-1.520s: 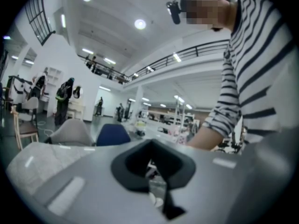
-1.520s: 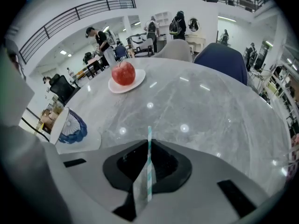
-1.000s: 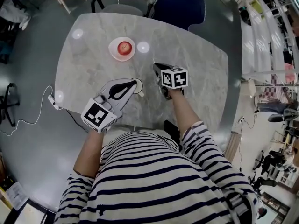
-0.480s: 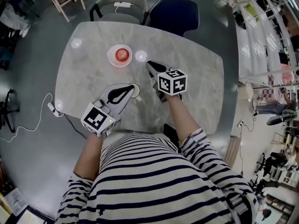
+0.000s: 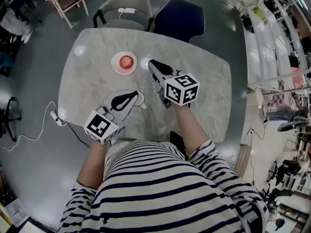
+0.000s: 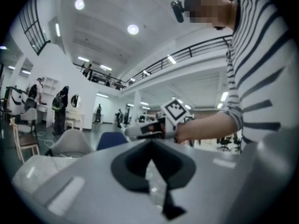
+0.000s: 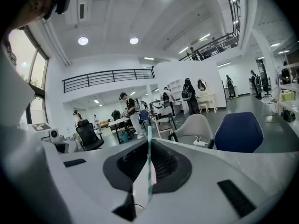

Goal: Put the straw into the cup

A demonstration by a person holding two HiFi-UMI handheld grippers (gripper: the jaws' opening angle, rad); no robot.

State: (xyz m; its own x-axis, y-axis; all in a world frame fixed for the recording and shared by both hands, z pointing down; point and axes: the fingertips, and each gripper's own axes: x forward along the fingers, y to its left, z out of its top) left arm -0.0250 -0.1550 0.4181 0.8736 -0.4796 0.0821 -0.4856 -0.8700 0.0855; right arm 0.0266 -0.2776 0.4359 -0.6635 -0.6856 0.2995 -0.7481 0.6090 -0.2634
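Observation:
On the marble table point(image 5: 206, 84), my left gripper point(image 5: 133, 96) is shut on the rim of a clear cup point(image 5: 140, 99) near the front edge. In the left gripper view the translucent cup wall point(image 6: 157, 183) sits pinched between the jaws of the left gripper point(image 6: 151, 146). My right gripper point(image 5: 154, 68) hovers over the table's middle, just right of the cup and apart from it. In the right gripper view the right gripper point(image 7: 149, 146) is shut on a green-striped straw point(image 7: 149, 155), which stands upright in its white paper wrapper point(image 7: 142, 188).
A pink plate point(image 5: 116, 63) with a red apple point(image 5: 126, 60) lies beyond the cup, left of the right gripper. A grey chair point(image 5: 127, 4) and a dark blue chair point(image 5: 180, 13) stand at the far side. A white cable point(image 5: 52, 114) hangs off the left edge.
My right gripper has lifted and moved away from me and leftward with the straw, toward the plate. The left gripper with the cup has stayed about where it was.

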